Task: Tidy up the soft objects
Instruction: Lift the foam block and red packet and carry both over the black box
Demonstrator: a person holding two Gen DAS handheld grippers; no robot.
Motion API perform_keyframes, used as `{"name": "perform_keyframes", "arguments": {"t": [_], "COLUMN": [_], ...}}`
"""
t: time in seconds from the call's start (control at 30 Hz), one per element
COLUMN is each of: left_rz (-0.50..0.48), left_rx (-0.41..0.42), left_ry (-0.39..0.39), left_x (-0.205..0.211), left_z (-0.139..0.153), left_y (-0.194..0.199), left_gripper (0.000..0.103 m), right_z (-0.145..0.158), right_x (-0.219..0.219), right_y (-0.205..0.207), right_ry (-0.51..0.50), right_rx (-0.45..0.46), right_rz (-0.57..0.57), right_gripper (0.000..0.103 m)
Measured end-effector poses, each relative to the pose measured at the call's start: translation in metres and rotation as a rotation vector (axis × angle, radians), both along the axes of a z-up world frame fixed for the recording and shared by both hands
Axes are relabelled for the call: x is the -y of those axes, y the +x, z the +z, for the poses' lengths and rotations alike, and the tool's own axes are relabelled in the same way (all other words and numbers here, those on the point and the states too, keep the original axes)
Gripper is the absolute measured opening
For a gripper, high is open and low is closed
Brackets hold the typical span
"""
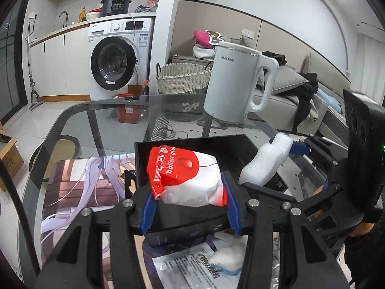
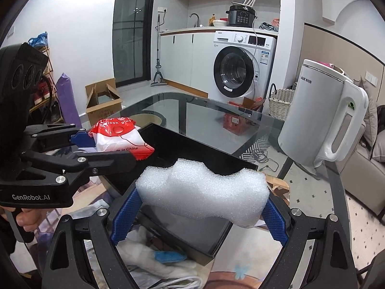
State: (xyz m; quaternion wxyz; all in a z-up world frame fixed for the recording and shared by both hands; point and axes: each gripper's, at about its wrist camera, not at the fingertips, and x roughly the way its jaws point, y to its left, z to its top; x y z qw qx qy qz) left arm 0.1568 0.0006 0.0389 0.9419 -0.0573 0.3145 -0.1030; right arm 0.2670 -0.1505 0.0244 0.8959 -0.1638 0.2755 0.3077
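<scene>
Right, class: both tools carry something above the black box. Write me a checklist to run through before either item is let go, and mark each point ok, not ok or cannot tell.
1. Left tool grips the red and white packet between both pads: ok.
2. Right tool grips the white foam piece at both ends: ok.
3. Packet is over the black box: ok.
4. Foam is over the box: ok in the right wrist view.
5. Box floor is free beneath both items: cannot tell, largely hidden.
6. White kettle stands clear behind the box: ok.
</scene>
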Motion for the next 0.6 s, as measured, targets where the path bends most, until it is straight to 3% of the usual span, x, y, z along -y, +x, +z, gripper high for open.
{"name": "perform_keyframes", "arguments": {"t": [0.3, 0.6], "left_rz": [0.012, -0.002], "left_rx": [-0.031, -0.045], "left_ry": [0.017, 0.064], "left_x": [0.001, 0.009], "left_z": [-0.012, -0.014], "left_y": [0.009, 0.008], "left_gripper": [0.049, 0.049], "right_z": [-0.002, -0.009], "right_x": [-0.005, -0.006], "right_y": [0.01, 0.019], "right_ry": [-0.02, -0.019], "right_rx": [0.037, 0.019], "right_rz": [0.031, 0.099], "right_gripper": [0.091, 0.091]}}
